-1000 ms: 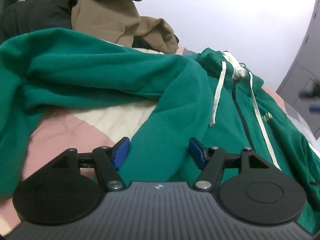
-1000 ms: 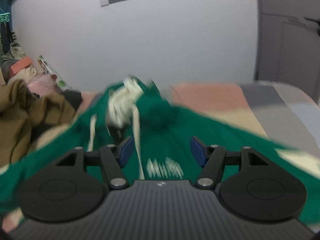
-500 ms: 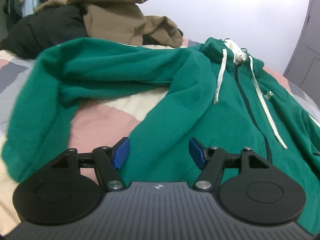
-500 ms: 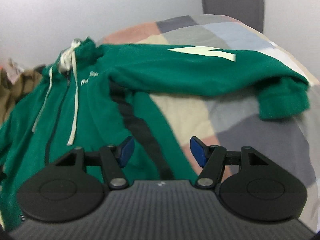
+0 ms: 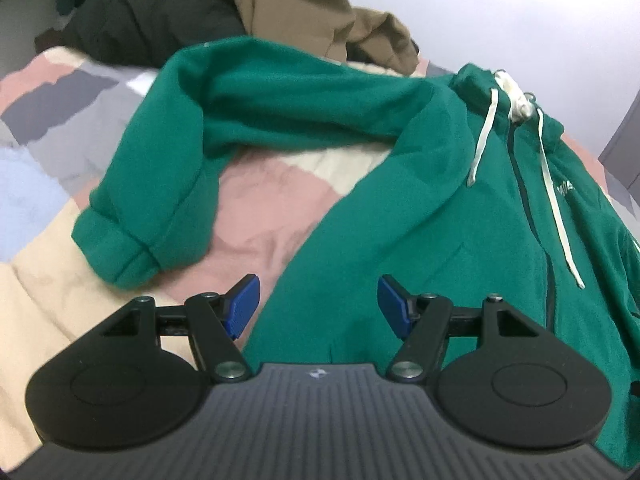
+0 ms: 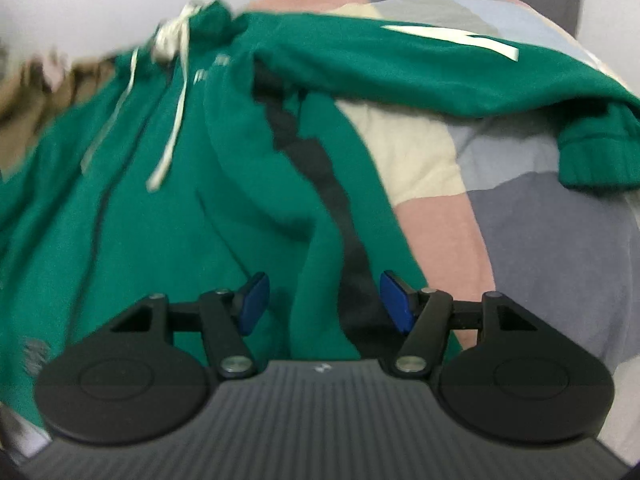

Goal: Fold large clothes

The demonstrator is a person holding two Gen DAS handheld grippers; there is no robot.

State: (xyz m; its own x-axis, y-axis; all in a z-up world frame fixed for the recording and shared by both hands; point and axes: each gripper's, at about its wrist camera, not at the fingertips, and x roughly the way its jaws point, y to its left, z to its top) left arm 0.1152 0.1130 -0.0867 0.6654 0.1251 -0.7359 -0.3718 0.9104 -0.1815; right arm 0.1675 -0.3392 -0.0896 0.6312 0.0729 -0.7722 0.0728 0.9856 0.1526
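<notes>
Green zip hoodie point(image 5: 420, 216) spread face-up on quilt point(image 5: 264, 200) for folding; left gripper point(image 5: 318, 304) released over hem, right gripper point(image 6: 320, 300) closing, pads not yet clamping fabric.

Right tongs point(image 6: 320, 300) lower, closing

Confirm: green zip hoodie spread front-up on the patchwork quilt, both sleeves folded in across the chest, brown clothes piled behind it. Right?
One error: the sleeves are not folded in. In the left wrist view the green hoodie has one sleeve lying out on the quilt; the right wrist view shows the other sleeve also stretched outward. Brown clothes do sit behind.
</notes>
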